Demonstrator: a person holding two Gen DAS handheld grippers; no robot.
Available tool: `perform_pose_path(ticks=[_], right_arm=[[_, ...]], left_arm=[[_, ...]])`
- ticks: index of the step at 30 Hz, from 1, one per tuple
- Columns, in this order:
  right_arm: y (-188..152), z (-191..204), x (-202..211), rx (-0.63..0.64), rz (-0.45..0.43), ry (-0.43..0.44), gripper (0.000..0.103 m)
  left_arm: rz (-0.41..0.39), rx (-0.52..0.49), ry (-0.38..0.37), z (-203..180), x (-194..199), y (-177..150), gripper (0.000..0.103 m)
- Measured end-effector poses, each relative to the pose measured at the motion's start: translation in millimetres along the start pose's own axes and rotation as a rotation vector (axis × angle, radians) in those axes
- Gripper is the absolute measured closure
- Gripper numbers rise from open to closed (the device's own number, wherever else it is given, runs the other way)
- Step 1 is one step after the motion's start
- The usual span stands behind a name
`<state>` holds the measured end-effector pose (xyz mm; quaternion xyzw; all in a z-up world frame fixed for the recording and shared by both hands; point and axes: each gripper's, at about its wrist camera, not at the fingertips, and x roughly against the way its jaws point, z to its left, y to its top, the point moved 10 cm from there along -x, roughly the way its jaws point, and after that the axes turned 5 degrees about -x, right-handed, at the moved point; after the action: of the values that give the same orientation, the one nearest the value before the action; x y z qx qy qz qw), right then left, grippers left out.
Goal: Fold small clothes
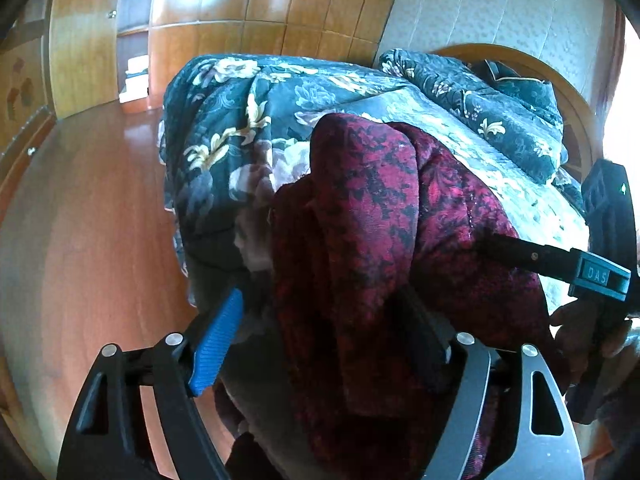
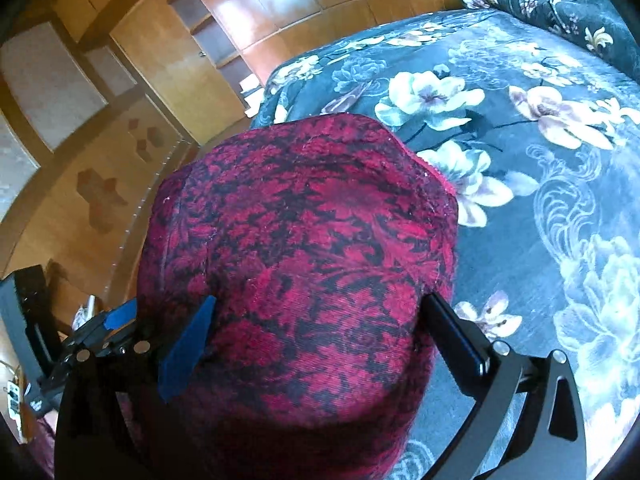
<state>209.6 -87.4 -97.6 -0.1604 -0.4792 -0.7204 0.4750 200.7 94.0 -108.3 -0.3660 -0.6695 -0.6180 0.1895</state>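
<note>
The red-and-black patterned garment (image 2: 304, 248) is bunched over the near edge of the floral bedspread (image 2: 540, 208). Both tongs stand wide apart with cloth draped between their fingers, clamping nothing. Best to pinch two matching corners and spread it flat first. The left gripper (image 1: 320, 340) and right gripper (image 2: 320, 340) both point forward over the bed.
</note>
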Motion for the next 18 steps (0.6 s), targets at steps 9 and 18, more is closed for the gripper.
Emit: perform_pose_path(ticks=[9, 18], right_arm=[[-21, -17, 6, -0.103, 0.084, 0.156, 0.002], [-28, -26, -8, -0.232, 0.111, 0.363, 0.002]], left_arm=[[0.043, 0.085, -0.12, 8, -19, -12, 0.014], [0.089, 0.212, -0.317, 11, -39, -20, 0.013]])
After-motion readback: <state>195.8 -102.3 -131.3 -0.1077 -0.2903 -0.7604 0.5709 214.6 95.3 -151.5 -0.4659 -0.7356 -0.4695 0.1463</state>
